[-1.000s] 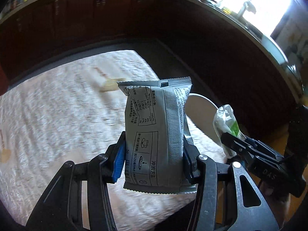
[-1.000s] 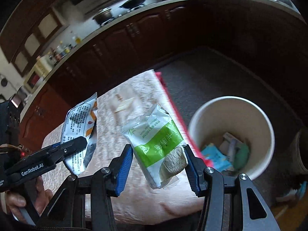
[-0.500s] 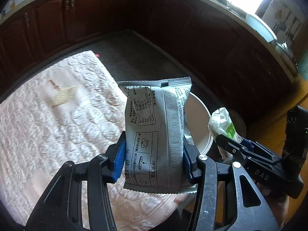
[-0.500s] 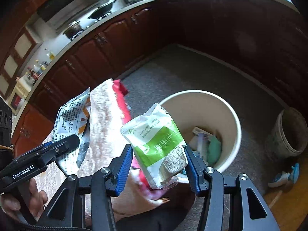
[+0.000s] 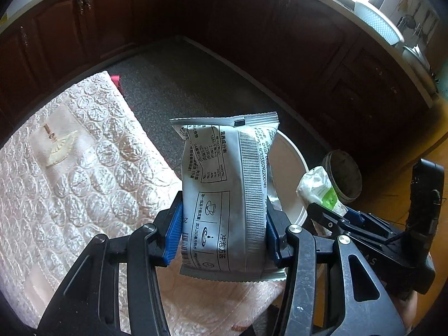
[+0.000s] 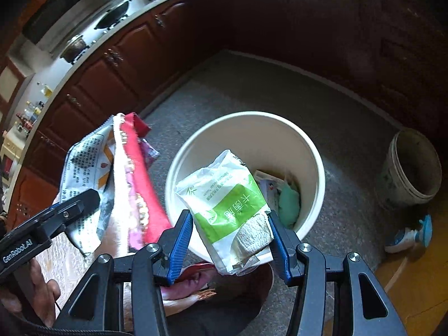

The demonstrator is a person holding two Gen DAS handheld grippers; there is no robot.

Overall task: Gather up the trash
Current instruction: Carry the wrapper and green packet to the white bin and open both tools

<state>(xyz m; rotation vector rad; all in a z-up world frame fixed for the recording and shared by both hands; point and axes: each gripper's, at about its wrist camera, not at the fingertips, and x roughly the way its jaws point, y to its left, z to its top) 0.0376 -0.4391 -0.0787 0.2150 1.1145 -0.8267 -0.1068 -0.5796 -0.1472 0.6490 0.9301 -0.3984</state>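
My left gripper point(image 5: 224, 235) is clamped on a grey sachet point(image 5: 226, 193) standing upright between its blue pads, at the edge of the quilted table cover point(image 5: 70, 184). My right gripper point(image 6: 231, 243) pinches a green-and-white tissue pack point(image 6: 226, 210) over the white bin point(image 6: 243, 123), which holds other litter. Grey speckled floor, dark wood cabinets point(image 6: 126, 64) around, a dirty bucket point(image 6: 411, 168) beside

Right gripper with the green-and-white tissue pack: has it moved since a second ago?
Yes. The right gripper and its green-and-white tissue pack have travelled from over the quilted table cover toward the white plastic bin, which now sits directly behind the pack.
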